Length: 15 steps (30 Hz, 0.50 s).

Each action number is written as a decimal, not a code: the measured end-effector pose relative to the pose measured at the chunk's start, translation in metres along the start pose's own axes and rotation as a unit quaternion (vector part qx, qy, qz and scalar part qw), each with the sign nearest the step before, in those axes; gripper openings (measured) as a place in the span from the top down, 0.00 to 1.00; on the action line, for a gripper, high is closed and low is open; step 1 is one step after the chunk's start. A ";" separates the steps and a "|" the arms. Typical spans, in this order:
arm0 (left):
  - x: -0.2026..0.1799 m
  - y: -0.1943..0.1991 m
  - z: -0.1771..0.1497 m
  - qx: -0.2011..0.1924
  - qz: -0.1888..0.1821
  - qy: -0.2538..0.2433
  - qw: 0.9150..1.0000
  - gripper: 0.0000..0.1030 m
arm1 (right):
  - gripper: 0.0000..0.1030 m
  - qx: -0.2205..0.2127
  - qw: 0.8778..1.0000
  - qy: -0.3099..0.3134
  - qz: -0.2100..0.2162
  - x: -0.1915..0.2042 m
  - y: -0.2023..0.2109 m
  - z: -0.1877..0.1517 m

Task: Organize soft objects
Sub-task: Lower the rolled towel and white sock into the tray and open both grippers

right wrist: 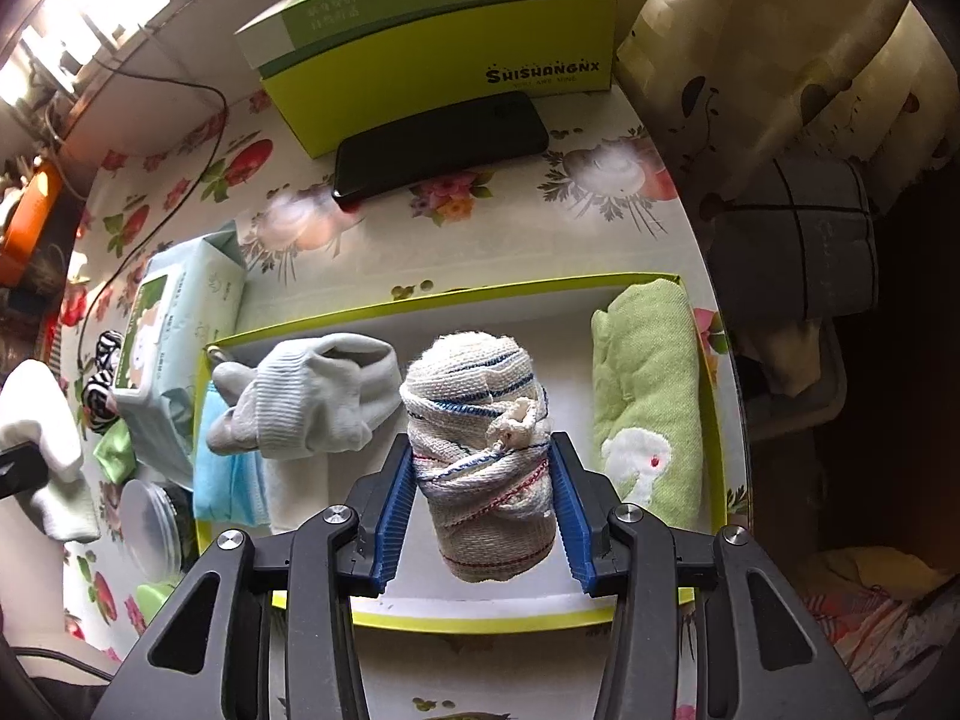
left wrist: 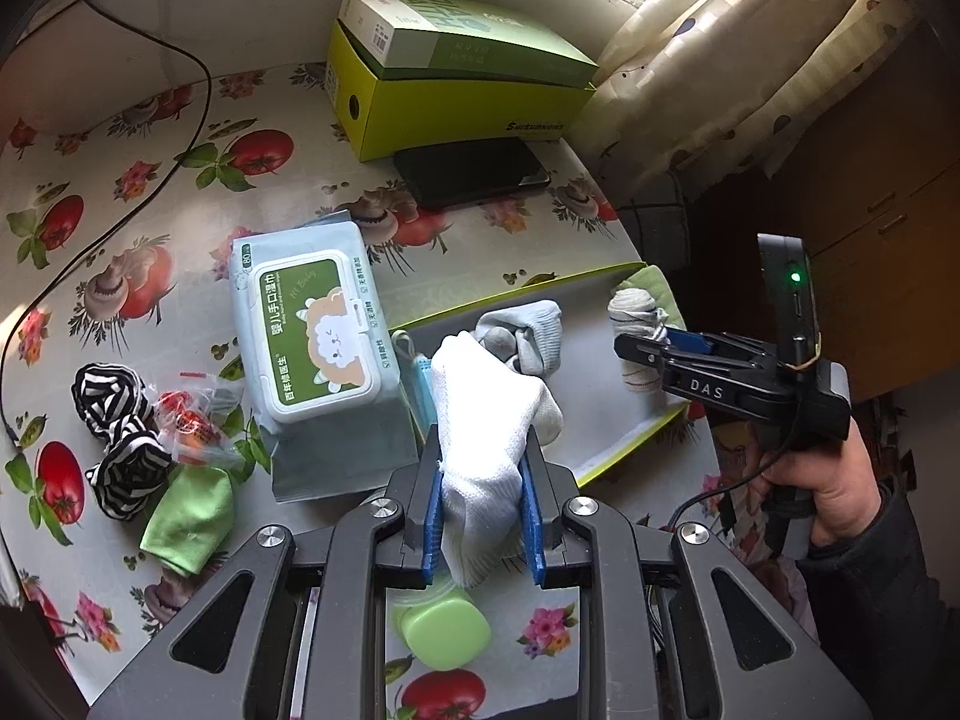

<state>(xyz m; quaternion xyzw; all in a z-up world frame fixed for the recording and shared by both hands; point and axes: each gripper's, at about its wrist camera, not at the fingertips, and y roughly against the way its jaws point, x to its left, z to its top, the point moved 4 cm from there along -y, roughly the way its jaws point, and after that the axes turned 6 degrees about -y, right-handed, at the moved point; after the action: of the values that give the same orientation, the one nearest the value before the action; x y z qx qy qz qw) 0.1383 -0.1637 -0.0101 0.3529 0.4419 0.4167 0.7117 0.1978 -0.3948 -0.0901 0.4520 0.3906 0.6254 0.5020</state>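
In the left wrist view my left gripper (left wrist: 483,480) is shut on a white sock (left wrist: 486,414), which stands up between the blue pads over the tray's left end. My right gripper (right wrist: 483,480) is shut on a rolled white cloth (right wrist: 480,468) with blue and red stitching, held above the white floor of the yellow-rimmed tray (right wrist: 420,295). Inside the tray lie a grey sock (right wrist: 312,396), a blue face mask (right wrist: 231,474) and a folded green towel (right wrist: 651,408). On the table to the left lie two striped sock rolls (left wrist: 114,396) and a green sock (left wrist: 192,516).
A pack of wet wipes (left wrist: 312,330) lies left of the tray, with sweet wrappers (left wrist: 192,420) beside it. A black phone (right wrist: 441,141) and stacked green boxes (right wrist: 444,48) stand behind. A green-lidded jar (left wrist: 444,630) sits under my left gripper. A cable (left wrist: 150,180) crosses the table.
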 end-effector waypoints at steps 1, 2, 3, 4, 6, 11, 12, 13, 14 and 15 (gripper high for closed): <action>-0.001 -0.001 0.001 0.000 0.000 -0.001 1.000 0.79 | 0.59 0.000 1.000 -0.001 -0.001 -0.001 -0.003 0.002; -0.003 -0.002 0.002 0.001 -0.001 -0.003 1.000 0.79 | 0.58 0.000 1.000 -0.002 0.000 -0.002 -0.006 0.003; -0.004 -0.003 0.004 0.001 -0.001 -0.004 1.000 0.79 | 0.58 0.002 1.000 -0.004 0.000 -0.004 -0.009 0.004; -0.006 -0.004 0.005 0.002 -0.001 -0.006 1.000 0.79 | 0.58 0.004 1.000 -0.006 0.000 -0.005 -0.012 0.005; -0.009 -0.007 0.008 0.004 -0.001 -0.011 1.000 0.79 | 0.57 0.003 1.000 -0.007 0.000 -0.007 -0.013 0.004; -0.019 -0.016 0.015 0.010 -0.005 -0.026 1.000 0.79 | 0.51 -0.016 1.000 -0.014 0.013 -0.008 0.001 0.002; -0.022 -0.018 0.017 0.011 -0.005 -0.030 0.999 0.79 | 0.51 -0.019 1.000 -0.016 0.017 -0.009 0.007 0.000; -0.025 -0.021 0.019 0.013 -0.006 -0.035 0.999 0.79 | 0.51 -0.023 0.999 -0.018 0.020 -0.009 0.012 -0.003; -0.029 -0.023 0.021 0.015 -0.007 -0.039 0.999 0.79 | 0.51 -0.027 0.999 -0.020 0.022 -0.010 0.017 -0.005; -0.033 -0.026 0.023 0.017 -0.009 -0.045 0.999 0.79 | 0.51 -0.030 0.999 -0.022 0.024 -0.011 0.022 -0.009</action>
<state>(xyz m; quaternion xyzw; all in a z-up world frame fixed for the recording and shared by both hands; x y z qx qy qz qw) 0.1585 -0.2073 -0.0134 0.3789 0.4196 0.3868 0.7286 0.1842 -0.4096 -0.0738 0.4597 0.3493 0.6387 0.5087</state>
